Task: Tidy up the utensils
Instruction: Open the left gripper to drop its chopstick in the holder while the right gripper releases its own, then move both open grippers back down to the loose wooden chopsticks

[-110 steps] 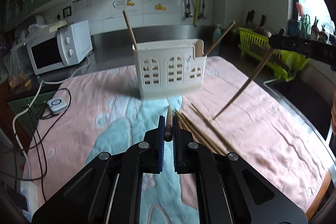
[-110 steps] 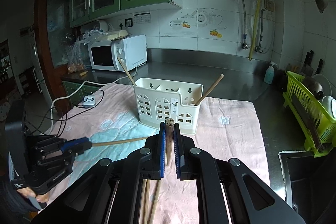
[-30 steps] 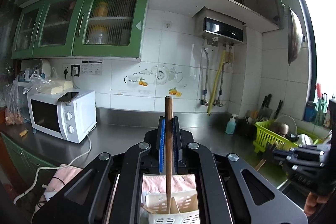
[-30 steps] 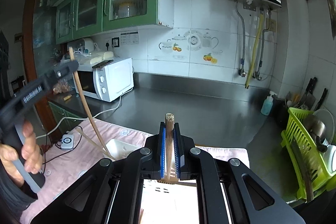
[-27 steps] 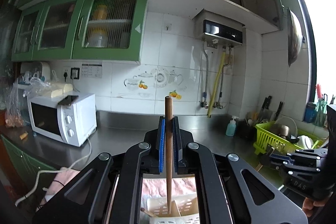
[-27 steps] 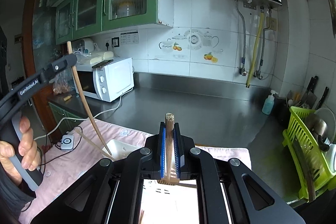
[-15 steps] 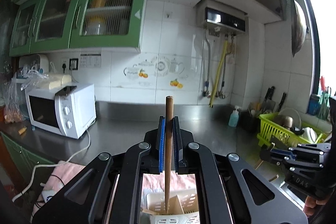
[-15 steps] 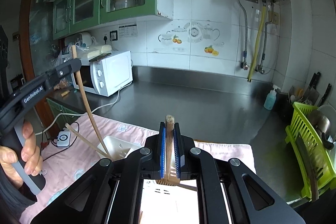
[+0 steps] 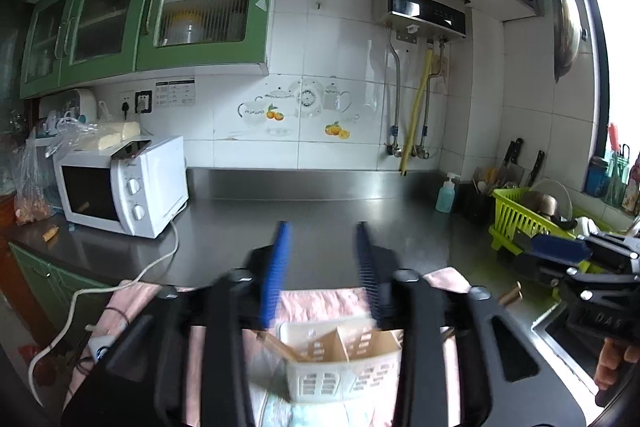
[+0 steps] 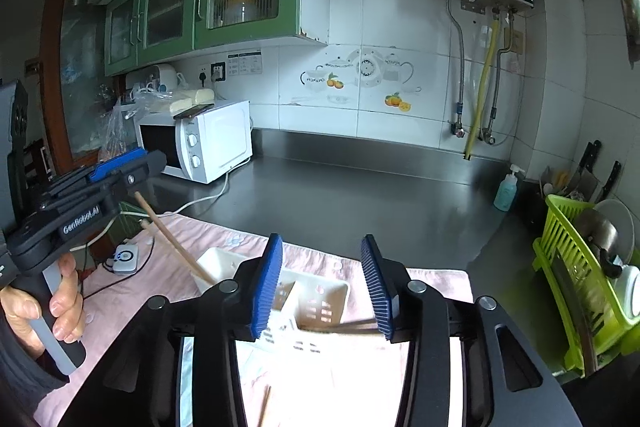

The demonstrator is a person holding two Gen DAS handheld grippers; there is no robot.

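The white utensil holder (image 9: 340, 367) stands on the pink mat below both grippers; it also shows in the right wrist view (image 10: 316, 301). My left gripper (image 9: 320, 275) is open and empty above it, its blue pads wide apart. My right gripper (image 10: 322, 285) is open and empty above the holder. Wooden chopsticks lean in the holder: one to the left (image 10: 172, 237), one low across the right side (image 10: 344, 326). A chopstick end (image 9: 509, 293) pokes out at the right in the left wrist view. A loose chopstick (image 10: 265, 405) lies on the mat.
A white microwave (image 9: 124, 185) stands back left with a cable (image 9: 120, 287) trailing onto the mat. A green dish rack (image 10: 580, 287) sits at the right by the sink. A soap bottle (image 9: 445, 193) stands at the back. The steel counter (image 10: 360, 195) stretches behind the mat.
Both grippers held a chopstick upright over the holder half a second ago. Both have now opened and the chopsticks have dropped into the holder.
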